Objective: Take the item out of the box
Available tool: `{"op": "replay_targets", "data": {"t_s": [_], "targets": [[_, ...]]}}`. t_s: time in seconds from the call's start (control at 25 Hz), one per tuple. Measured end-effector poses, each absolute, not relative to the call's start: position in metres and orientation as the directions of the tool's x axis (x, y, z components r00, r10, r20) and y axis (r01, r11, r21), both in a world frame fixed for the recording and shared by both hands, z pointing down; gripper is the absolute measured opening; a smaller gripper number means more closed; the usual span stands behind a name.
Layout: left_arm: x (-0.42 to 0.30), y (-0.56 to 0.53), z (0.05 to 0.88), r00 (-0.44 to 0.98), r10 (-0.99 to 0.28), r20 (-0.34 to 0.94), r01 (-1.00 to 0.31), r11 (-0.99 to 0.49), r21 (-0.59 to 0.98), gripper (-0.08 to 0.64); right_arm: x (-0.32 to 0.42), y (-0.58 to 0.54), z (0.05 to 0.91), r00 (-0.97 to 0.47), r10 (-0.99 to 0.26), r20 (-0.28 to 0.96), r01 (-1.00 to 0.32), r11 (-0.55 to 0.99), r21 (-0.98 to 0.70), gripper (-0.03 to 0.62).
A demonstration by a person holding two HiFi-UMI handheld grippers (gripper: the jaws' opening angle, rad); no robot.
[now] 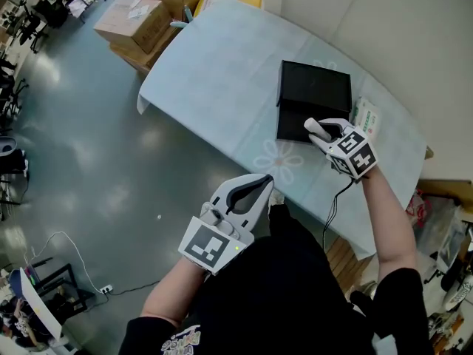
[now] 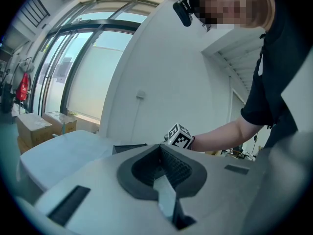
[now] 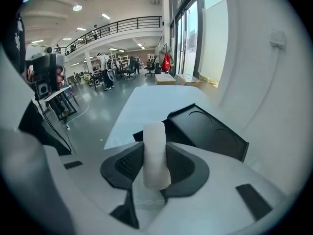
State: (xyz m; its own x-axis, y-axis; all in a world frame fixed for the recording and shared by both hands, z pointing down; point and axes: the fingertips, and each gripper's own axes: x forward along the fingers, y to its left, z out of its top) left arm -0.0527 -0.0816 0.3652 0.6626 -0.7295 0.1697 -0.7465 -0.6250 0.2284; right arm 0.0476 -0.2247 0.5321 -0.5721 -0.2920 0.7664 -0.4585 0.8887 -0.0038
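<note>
Pale blue cloth covers the worktop (image 1: 222, 87), which takes up most of the head view. On it, towards the wall, stands the black box (image 1: 314, 95), open, with round hollows in its raised lid. The right tongs (image 1: 315, 130) hang over the box's near side, clamped on the item (image 3: 155, 163), a white roll standing upright between the pads, above the box. The left tongs (image 1: 266, 178) are off the worktop's near edge, well apart from the box, their jaws closed together with nothing between them.
</note>
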Motion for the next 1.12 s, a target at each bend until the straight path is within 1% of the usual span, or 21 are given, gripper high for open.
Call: {"op": "replay_targets", "data": {"t_s": [0.4, 0.76, 0.92, 1.12], "targets": [[-0.066, -0.040, 0.342, 0.699, -0.702, 0.135, -0.714, -0.674, 0.191, 0.009, 0.032, -0.161, 0.431, -0.677, -0.502, 0.539, -0.601, 0.799, -0.010, 0.141], [-0.071, -0.004, 0.335, 0.751, -0.649, 0.122, -0.660, -0.733, 0.166, 0.009, 0.024, -0.088, 0.359, -0.679, -0.664, 0.313, -0.709, 0.704, -0.044, 0.141], [-0.069, 0.017, 0.337, 0.775, -0.617, 0.136, -0.632, -0.757, 0.165, 0.009, 0.026, -0.054, 0.348, -0.660, -0.704, 0.262, -0.741, 0.668, -0.071, 0.141], [-0.063, 0.036, 0.339, 0.796, -0.590, 0.135, -0.605, -0.778, 0.169, 0.009, 0.028, -0.016, 0.347, -0.645, -0.720, 0.257, -0.758, 0.645, -0.094, 0.141]]}}
